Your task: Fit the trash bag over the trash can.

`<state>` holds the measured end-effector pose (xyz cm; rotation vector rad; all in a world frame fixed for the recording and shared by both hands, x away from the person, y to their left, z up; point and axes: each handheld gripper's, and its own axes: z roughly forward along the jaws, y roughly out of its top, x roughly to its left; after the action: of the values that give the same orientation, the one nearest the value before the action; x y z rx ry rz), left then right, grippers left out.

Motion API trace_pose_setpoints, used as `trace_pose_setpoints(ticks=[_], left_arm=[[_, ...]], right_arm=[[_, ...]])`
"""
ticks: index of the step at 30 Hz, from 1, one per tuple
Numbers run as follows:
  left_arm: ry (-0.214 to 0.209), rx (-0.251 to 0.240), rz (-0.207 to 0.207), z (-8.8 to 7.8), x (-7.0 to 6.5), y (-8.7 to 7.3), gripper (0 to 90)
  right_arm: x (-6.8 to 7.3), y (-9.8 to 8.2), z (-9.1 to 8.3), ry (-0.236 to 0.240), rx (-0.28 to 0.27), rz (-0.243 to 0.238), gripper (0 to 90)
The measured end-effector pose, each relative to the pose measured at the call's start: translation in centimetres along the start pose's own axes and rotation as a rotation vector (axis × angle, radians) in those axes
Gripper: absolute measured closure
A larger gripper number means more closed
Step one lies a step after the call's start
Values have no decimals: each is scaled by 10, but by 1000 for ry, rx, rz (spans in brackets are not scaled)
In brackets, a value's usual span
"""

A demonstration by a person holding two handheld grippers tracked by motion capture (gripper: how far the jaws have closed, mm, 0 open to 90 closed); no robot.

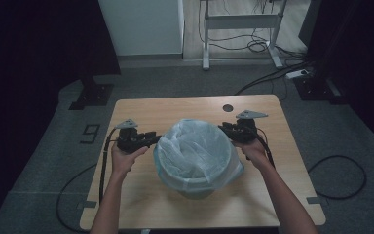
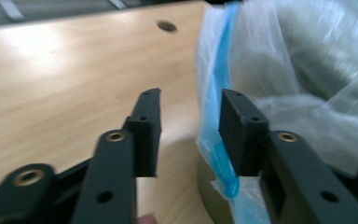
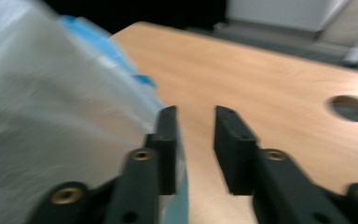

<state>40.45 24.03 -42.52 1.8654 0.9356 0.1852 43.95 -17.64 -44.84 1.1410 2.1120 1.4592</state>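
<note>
A bin with a bag, and a gripper on each side

A grey bin stands in the middle of the wooden table, lined with a thin see-through bag. The left gripper and the right gripper sit right by its rim – one on each side – each held in a hand.

Thin plastic bag, matt wooden table

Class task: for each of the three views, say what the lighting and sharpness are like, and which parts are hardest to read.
High view: dim, dark corners, yet the bin liner and table read clearly. Left gripper view: glare on the table, liner soft. Right gripper view: liner smeared by blur, black jaws sharper.
</note>
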Motion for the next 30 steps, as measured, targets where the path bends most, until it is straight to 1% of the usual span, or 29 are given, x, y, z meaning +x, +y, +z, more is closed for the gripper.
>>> trace_pose_setpoints(ticks=[3,6,7,8,10,12,14,16,17,19,21,23,26,28,30], left_arm=[[5,-40,7,-14,0,3,517],[-7,-54,37,-23,-4,6,476],[-16,-60,48,-26,-6,7,458],[-26,-64,59,-28,-8,8,458],[-48,-72,83,-32,-13,10,438],[-66,-83,109,-35,-19,12,429],[-83,-87,140,-38,-26,17,423],[-100,-85,180,-39,-35,22,420],[-114,-79,196,-40,-39,26,420],[-126,-66,235,-40,-48,32,416],[-152,-52,268,-39,-56,39,412],[-176,-36,292,-38,-62,44,410],[-213,2,329,-32,-70,51,416],[-220,35,358,-27,-74,56,421],[-226,69,377,-21,-78,60,439]], right_arm=[[-3,4,-14,-46,-51,17,546],[-4,4,-27,-56,-70,23,492],[-4,2,-36,-53,-79,23,472],[-4,2,-36,-53,-79,23,472],[-3,0,-45,-44,-82,26,451],[-1,-4,-54,-23,-89,26,441],[4,-9,-64,-4,-87,8,424],[10,-14,-75,16,-87,-15,409],[13,-18,-80,31,-88,-18,403],[19,-25,-91,63,-88,-29,392],[25,-34,-102,83,-90,-41,387],[29,-43,-113,106,-96,-40,387],[34,-59,-130,129,-110,-34,387],[36,-71,-141,138,-117,-26,387],[37,-83,-150,145,-117,-17,387]])
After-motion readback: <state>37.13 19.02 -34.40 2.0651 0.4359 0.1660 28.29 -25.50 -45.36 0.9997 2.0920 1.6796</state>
